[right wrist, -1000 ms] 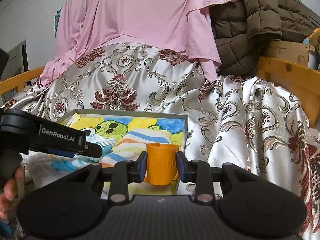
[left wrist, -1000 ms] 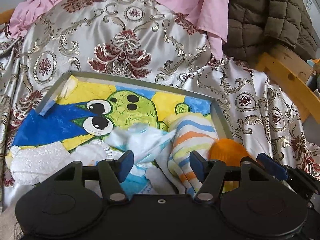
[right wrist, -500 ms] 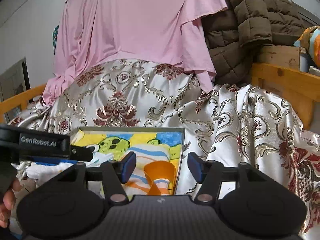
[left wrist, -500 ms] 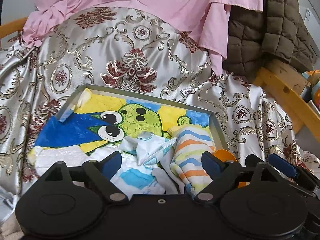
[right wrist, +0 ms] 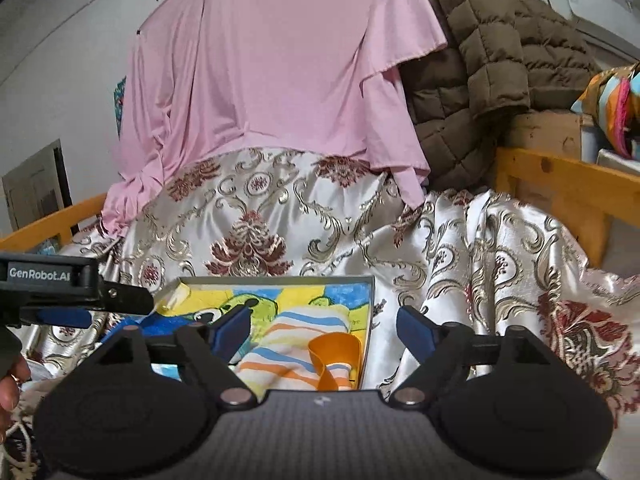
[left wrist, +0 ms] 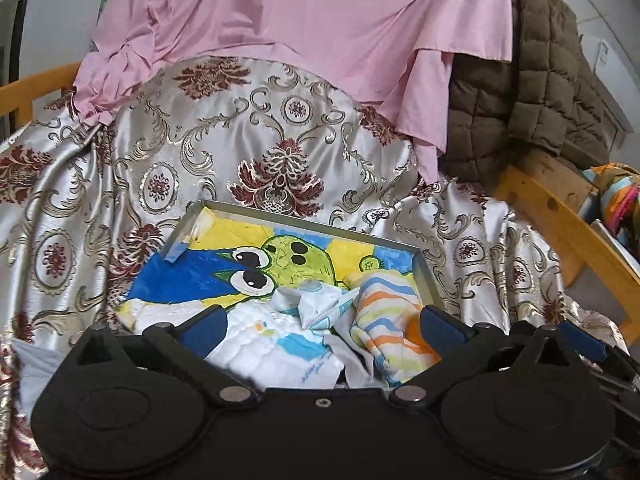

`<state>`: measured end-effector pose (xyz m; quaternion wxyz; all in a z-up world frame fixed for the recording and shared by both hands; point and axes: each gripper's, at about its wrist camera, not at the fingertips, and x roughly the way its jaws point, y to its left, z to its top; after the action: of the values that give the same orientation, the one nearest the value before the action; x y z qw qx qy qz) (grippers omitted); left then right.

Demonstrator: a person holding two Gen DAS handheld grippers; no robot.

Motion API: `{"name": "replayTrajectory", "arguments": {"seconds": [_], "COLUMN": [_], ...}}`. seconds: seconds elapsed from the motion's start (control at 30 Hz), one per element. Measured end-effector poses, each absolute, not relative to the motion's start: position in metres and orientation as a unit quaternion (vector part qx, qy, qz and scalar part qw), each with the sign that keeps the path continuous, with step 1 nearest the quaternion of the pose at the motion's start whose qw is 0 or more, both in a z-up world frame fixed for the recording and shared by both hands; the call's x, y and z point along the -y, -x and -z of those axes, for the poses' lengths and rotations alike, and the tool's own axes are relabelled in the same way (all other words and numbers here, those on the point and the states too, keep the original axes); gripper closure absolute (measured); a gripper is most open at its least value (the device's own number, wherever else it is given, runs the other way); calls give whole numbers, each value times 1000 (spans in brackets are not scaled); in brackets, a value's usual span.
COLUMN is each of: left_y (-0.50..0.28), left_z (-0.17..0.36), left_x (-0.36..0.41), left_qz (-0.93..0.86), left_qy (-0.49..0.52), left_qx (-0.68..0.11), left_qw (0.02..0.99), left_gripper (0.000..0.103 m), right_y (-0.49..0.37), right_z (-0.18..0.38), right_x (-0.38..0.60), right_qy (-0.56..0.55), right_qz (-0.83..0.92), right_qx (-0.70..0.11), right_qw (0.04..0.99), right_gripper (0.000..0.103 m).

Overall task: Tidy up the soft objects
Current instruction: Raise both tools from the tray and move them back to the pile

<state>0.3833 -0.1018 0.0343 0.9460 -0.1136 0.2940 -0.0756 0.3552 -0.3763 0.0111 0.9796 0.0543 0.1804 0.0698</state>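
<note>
1. We see the soft things lying in the tray point(left wrist: 425, 276), a shallow metal one lined with a cartoon drawing point(left wrist: 280, 260) in blue, yellow and green.
2. The striped cloth point(left wrist: 386, 312) sits at the tray's right side; the white cloth point(left wrist: 276, 348) with blue patches lies crumpled just left of it, touching it.
3. The orange cup point(right wrist: 334, 354) rests against the striped cloth near the tray's right wall, tilted, its mouth facing us in the right wrist view.
4. Our left gripper point(left wrist: 324, 322) hangs over the near end of the tray. Its jaws have just been opening and now stand wide and released; the cloths lie below the gap, and neither blue pad presses on them.
5. Our right gripper point(right wrist: 322, 328) hovers above the cup. Its jaws have just been opening too and stand spread, holding nothing; the cup lies below and between them, clear of both pads.
6. The tray rests on a silver brocade sheet point(left wrist: 280, 128) with red flowers.
7. A pink garment point(right wrist: 280, 64) hangs behind it, and a brown quilted jacket point(right wrist: 492, 56) to its right.
8. A wooden rail point(right wrist: 568, 176) runs at the right.
9. Fingers point(right wrist: 10, 384) of a hand show at the left edge of the right wrist view.
</note>
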Motion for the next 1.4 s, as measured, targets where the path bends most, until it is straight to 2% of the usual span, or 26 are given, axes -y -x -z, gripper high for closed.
{"name": "replayTrajectory", "arguments": {"seconds": [0.17, 0.43, 0.93, 1.4], "left_y": [-350, -304, -230, -163], "left_z": [-37, -39, -33, -23], "left_x": [93, 77, 42, 19], "left_qz": [98, 110, 102, 102], "left_qy": [86, 66, 47, -1], "left_qx": [-272, -239, -206, -191], "left_qw": [954, 962, 972, 976], "left_gripper": [1, 1, 1, 1], "right_y": [-330, -297, -224, -168], "right_z": [-20, -24, -31, -7], "right_x": [372, 357, 318, 265], "right_qy": [-54, -39, -19, 43], "right_qz": [-70, -63, -58, -37], "right_qx": [-172, -173, -148, -188], "right_qw": [981, 982, 987, 981], "right_gripper": [8, 3, 0, 0]}}
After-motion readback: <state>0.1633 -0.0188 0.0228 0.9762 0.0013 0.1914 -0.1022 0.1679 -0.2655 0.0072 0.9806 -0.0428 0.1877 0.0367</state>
